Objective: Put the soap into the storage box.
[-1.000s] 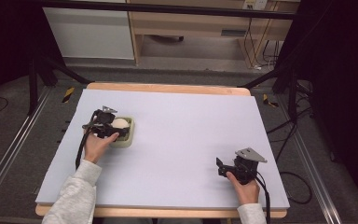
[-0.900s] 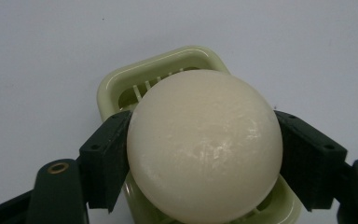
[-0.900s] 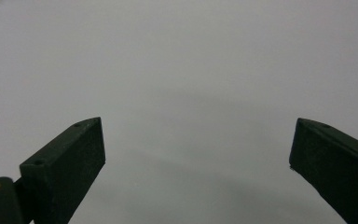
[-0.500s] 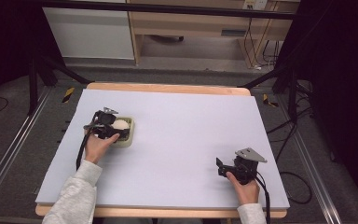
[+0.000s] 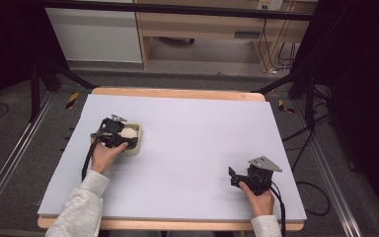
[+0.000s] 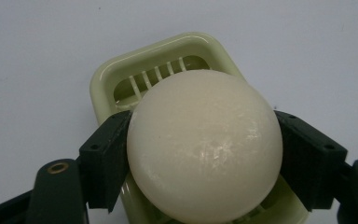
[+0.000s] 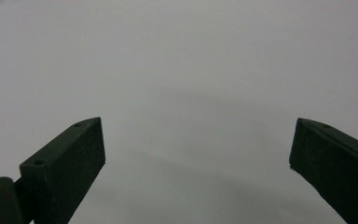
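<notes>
While my left gripper (image 6: 205, 154) squeezes the smooth, round, creamy-white soap ball (image 6: 204, 147) by its sides over the pale green slotted plastic dish (image 6: 121, 84), it looks slippery; my right gripper (image 7: 198, 158) is wide, holding nothing.

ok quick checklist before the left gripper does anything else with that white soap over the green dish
1. Grip on the round white soap: ok, a jaw of the left gripper presses each side.
2. Soap lined up with the pale green slatted dish: ok, the dish lies right beneath it.
3. Soap resting on the slats or held above: cannot tell.
4. Dish flat on the table: ok.
5. Right gripper out of the way: ok, at the near right of the table, jaws open with nothing between them.
6. Dish steadied by anything: not ok, nothing holds it.
</notes>
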{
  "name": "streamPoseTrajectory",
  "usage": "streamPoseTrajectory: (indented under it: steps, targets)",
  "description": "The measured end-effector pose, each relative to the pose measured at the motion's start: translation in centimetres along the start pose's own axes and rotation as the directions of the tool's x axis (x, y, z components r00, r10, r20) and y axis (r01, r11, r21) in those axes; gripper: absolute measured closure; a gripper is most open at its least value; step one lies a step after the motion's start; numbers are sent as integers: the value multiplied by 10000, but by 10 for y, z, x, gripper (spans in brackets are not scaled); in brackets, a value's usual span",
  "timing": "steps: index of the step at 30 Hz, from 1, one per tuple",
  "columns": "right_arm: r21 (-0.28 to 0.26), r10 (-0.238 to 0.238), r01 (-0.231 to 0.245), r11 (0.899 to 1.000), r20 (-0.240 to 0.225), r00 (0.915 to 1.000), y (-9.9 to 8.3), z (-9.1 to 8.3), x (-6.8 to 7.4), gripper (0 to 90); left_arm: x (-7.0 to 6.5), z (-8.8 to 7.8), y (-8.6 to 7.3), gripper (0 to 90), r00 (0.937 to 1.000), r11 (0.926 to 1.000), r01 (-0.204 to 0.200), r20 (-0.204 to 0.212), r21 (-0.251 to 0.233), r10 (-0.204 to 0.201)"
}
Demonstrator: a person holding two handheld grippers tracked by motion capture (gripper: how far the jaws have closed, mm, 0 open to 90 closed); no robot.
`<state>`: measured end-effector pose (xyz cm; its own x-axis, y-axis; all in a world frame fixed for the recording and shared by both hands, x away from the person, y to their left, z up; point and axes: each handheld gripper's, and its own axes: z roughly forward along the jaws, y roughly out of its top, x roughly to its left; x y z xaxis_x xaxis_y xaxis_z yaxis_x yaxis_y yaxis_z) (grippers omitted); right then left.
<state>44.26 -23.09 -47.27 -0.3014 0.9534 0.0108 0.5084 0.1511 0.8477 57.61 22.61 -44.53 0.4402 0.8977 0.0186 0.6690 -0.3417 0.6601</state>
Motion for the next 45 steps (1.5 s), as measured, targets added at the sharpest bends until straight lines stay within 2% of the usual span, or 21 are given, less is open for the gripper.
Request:
streamPoseTrajectory:
  steps: [7,10,13,16,23,26,32,35,38,42,45]
  targets:
    - [-33,-22,22,10000,25,10000,0,0,0,38,-1,-1,0,237,9999,10000,-22,-119,-94,20]
    - [-36,-25,25,10000,27,10000,0,0,0,38,1,-6,0,227,9999,9994,87,68,-331,-85]
    - [-23,-12,13,10000,24,10000,0,0,0,38,0,-11,1,218,9998,9983,170,69,-557,-166]
    - [-45,10,-10,10000,11,10000,0,-1,0,38,-1,-15,2,200,10000,9982,61,49,-598,-58]
    - [-44,54,-54,10000,41,10000,0,-2,-1,38,-5,-30,2,182,10000,9940,87,6,-1088,-87]
    - [-49,69,-69,10000,49,10000,0,-2,-2,38,-7,-37,0,181,9996,9912,242,141,-1298,-226]
    - [-76,148,-147,9999,104,9998,0,-3,-3,38,-12,-53,-12,220,9981,9823,472,478,-1812,-391]
    - [-87,93,-92,9999,177,9998,-1,-3,-5,39,-17,-60,-20,248,9978,9776,335,622,-2076,-209]
    - [-24,245,-244,9997,138,9996,-1,-3,-6,40,-23,-65,-29,252,9966,9734,262,825,-2277,-75]
    - [-6,261,-261,9997,225,9994,-2,-3,-7,40,-30,-72,-40,252,9966,9695,78,814,-2452,126]
    - [-5,275,-275,9996,201,9994,-2,-3,-8,41,-30,-77,-50,235,9946,9681,2,1001,-2506,257]
